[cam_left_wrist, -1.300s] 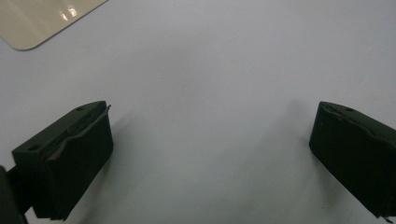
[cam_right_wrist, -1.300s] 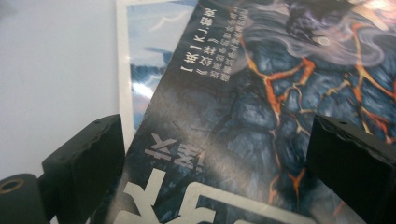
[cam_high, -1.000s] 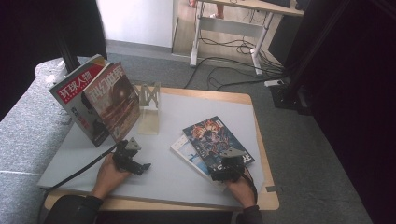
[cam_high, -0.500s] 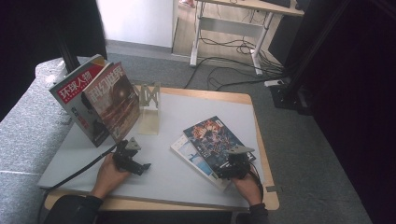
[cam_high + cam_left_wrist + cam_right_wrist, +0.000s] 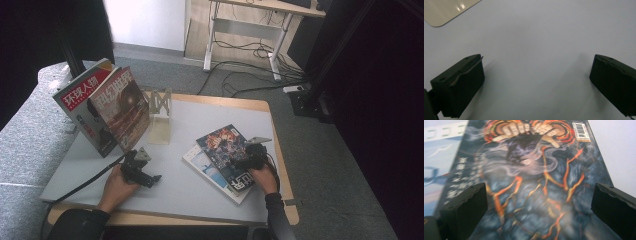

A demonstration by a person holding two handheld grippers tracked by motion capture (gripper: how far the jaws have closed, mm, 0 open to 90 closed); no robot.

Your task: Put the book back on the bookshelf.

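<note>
Two magazines lie stacked flat on the right of the white table top (image 5: 210, 112). The upper one is a dark magazine (image 5: 222, 145) with orange lightning on its cover (image 5: 531, 170), and it rests askew on a white and light blue magazine (image 5: 200, 160) (image 5: 439, 157). My right gripper (image 5: 245, 161) hovers low over the near end of the dark cover, open (image 5: 536, 207), with a jaw on each side and nothing gripped. My left gripper (image 5: 150, 177) rests on bare table at the front left, open wide (image 5: 536, 82) and empty.
Two more magazines stand leaning at the back left, a red-titled one (image 5: 82, 92) behind a brown-covered one (image 5: 120, 107). A clear acrylic stand (image 5: 159, 115) sits beside them, and its pale base corner (image 5: 444, 10) lies ahead of the left jaws. Cables trail on the floor beyond.
My right gripper has moved away from the person, from the near edge of the stacked magazines onto the dark cover. The left gripper has stayed where it was.
</note>
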